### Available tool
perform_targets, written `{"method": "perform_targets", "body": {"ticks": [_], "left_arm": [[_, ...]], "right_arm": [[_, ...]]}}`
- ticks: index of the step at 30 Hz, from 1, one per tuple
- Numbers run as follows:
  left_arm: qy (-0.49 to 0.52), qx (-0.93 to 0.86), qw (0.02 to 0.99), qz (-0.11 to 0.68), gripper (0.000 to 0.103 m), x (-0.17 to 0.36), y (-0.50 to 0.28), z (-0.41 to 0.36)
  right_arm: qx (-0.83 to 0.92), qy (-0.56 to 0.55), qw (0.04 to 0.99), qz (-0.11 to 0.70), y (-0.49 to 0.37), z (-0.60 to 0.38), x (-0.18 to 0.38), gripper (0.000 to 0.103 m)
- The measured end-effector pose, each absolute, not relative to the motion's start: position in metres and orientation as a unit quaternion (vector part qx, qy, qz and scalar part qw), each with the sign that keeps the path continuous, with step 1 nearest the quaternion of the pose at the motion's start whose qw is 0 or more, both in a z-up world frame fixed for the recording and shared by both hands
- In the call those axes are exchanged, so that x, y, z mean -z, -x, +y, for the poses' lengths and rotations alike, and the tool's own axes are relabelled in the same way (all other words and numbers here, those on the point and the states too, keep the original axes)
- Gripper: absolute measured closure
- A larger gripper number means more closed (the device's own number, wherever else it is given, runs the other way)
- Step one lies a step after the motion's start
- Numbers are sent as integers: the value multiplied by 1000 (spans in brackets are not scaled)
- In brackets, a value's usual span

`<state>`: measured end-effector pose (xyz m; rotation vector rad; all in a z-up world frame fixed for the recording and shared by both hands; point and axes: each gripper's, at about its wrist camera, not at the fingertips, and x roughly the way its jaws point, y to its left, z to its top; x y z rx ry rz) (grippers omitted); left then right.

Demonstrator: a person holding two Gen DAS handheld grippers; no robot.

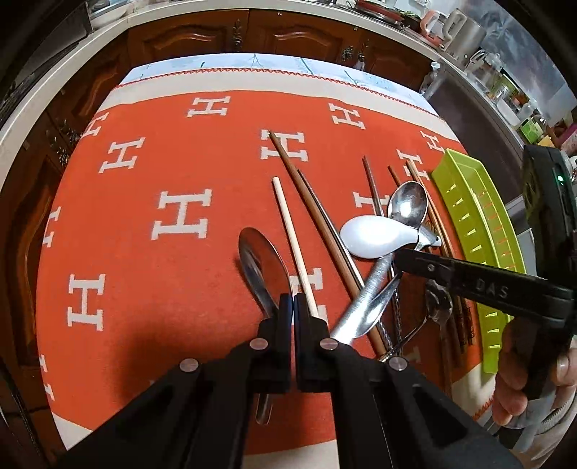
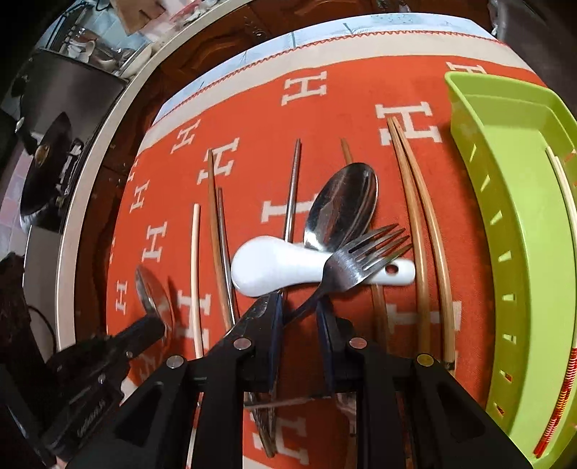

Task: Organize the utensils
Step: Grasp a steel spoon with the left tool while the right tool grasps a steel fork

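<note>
Utensils lie on an orange cloth with white H marks. My left gripper (image 1: 290, 306) is shut on the neck of a metal spoon (image 1: 261, 265), whose bowl points away and whose handle runs under the fingers. My right gripper (image 2: 299, 317) is open around the handle of a metal fork (image 2: 364, 258), whose tines lie over a white ceramic spoon (image 2: 277, 268). A second metal spoon (image 2: 342, 205) lies behind them. Several wooden chopsticks (image 2: 418, 223), a pale chopstick (image 1: 294, 245) and metal chopsticks lie lengthwise around them. The green tray (image 2: 519, 223) stands at the right.
The green tray holds pale chopsticks (image 2: 562, 180) along its far wall. The right gripper's body (image 1: 497, 288) crosses the left wrist view above the pile. Wooden cabinets (image 1: 252, 32) and a cluttered counter stand behind the table.
</note>
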<state>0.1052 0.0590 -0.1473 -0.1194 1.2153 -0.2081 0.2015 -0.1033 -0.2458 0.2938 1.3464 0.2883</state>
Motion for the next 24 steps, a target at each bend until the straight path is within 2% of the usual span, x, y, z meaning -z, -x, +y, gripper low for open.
{"method": "perform_targets", "body": {"ticks": [4, 14, 22, 23, 24], "left_arm": [[58, 99, 813, 570, 103, 147, -104, 60], [67, 106, 818, 562, 103, 139, -106, 63], [70, 108, 821, 556, 103, 136, -108, 63], [71, 109, 821, 556, 103, 135, -108, 63], [72, 109, 820, 557, 103, 135, -108, 64]], "right_arm": [[-131, -140, 761, 619, -207, -100, 247, 84], [-149, -254, 739, 605, -210, -120, 244, 84], [-135, -267, 736, 608, -218, -118, 250, 84], [-138, -269, 736, 605, -218, -118, 250, 88], [-139, -270, 737, 603, -219, -114, 253, 97]]}}
